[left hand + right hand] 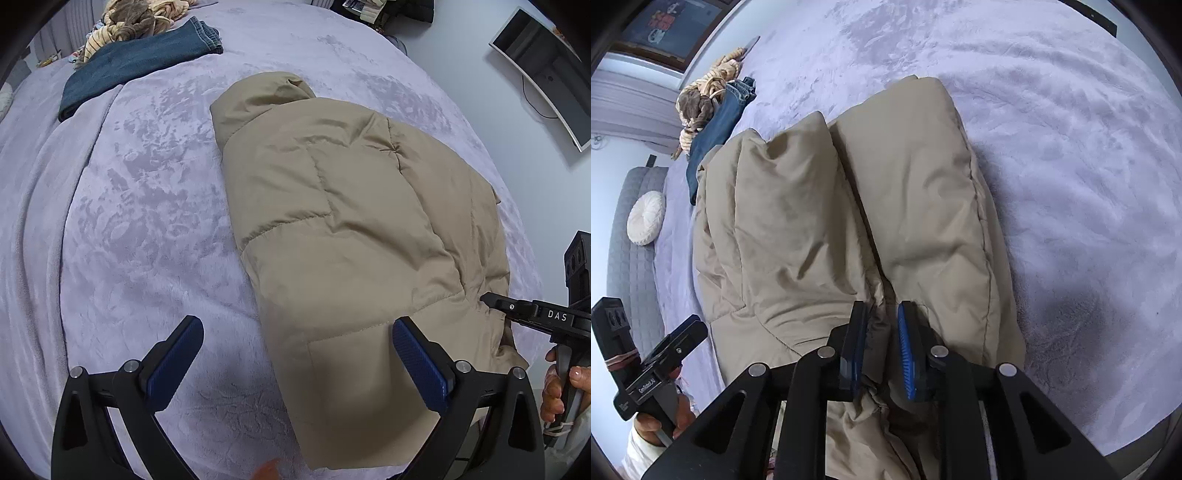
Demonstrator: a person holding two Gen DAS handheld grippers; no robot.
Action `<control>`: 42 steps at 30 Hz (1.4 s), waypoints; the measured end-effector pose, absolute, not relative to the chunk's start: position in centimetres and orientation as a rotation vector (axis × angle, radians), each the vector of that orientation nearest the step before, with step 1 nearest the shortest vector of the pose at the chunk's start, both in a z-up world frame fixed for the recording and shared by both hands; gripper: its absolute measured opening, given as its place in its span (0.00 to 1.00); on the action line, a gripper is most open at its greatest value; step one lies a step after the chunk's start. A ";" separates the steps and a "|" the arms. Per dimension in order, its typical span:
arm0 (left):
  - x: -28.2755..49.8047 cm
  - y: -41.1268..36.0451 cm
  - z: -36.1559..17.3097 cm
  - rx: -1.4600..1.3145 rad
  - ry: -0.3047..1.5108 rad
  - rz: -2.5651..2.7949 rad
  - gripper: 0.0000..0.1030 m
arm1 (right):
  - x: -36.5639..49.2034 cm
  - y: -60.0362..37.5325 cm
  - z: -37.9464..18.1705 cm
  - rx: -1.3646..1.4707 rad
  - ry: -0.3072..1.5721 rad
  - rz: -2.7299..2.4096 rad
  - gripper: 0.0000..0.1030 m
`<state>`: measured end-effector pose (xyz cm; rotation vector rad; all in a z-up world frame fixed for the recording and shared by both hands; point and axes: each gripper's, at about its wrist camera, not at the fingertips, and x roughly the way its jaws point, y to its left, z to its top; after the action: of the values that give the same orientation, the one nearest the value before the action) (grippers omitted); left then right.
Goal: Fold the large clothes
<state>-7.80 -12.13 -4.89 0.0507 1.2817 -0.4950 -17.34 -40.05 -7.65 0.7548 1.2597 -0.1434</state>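
Note:
A tan puffer jacket (351, 229) lies on the lavender blanket, its sides folded in over its body. It fills the right wrist view (849, 221) too. My left gripper (295, 354) is open and empty, hovering above the jacket's near left edge. My right gripper (882, 332) is shut on a bunched fold of the jacket's edge between its blue pads (907, 354). It also shows in the left wrist view (491, 300) at the jacket's right edge.
Folded blue jeans (140, 62) and a pile of striped and brown clothes (133, 22) lie at the far side of the bed. The lavender blanket (129, 221) spreads wide to the left. A monitor (546, 70) stands on the floor at right. A grey headboard and white round cushion (646, 218) are at left.

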 end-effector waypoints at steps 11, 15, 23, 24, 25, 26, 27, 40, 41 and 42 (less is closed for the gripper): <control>-5.5 -12.6 -6.3 -0.057 1.360 -0.477 0.99 | -17.7 -42.7 -4.7 0.731 1.226 -0.077 0.59; -4.4 -12.8 -7.2 -0.098 1.382 -0.471 0.99 | -17.0 -45.1 -4.6 0.728 1.214 -0.065 0.71; -3.0 -12.5 -10.0 -0.288 1.447 -0.549 0.99 | -15.6 -49.4 -9.1 0.913 1.219 0.037 0.87; -2.9 -12.5 -10.2 -0.297 1.450 -0.551 0.99 | -15.4 -49.7 -10.1 0.947 1.221 0.049 0.88; -2.8 -12.6 -10.3 -0.304 1.451 -0.554 0.99 | -15.2 -50.1 -11.2 0.984 1.222 0.055 0.89; -2.7 -12.7 -10.4 -0.305 1.452 -0.556 0.99 | -15.0 -50.5 -12.3 1.026 1.219 0.065 0.98; -2.7 -12.8 -10.5 -0.306 1.454 -0.557 0.99 | -14.7 -50.7 -13.3 1.062 1.217 0.077 1.00; 0.1 -10.6 -12.7 -0.512 1.465 -0.681 0.99 | -10.2 -46.7 -12.1 0.999 1.230 0.394 1.00; 0.4 -10.6 -13.4 -0.513 1.478 -0.696 0.99 | -9.7 -46.1 -11.9 0.950 1.259 0.403 1.00; 0.7 -10.6 -14.1 -0.527 1.497 -0.715 0.99 | -9.2 -45.5 -11.8 0.912 1.285 0.414 1.00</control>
<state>0.68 -10.61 -14.14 -0.5266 1.4966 -0.7153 -9.15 -45.50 -11.77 0.9124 1.2845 0.4141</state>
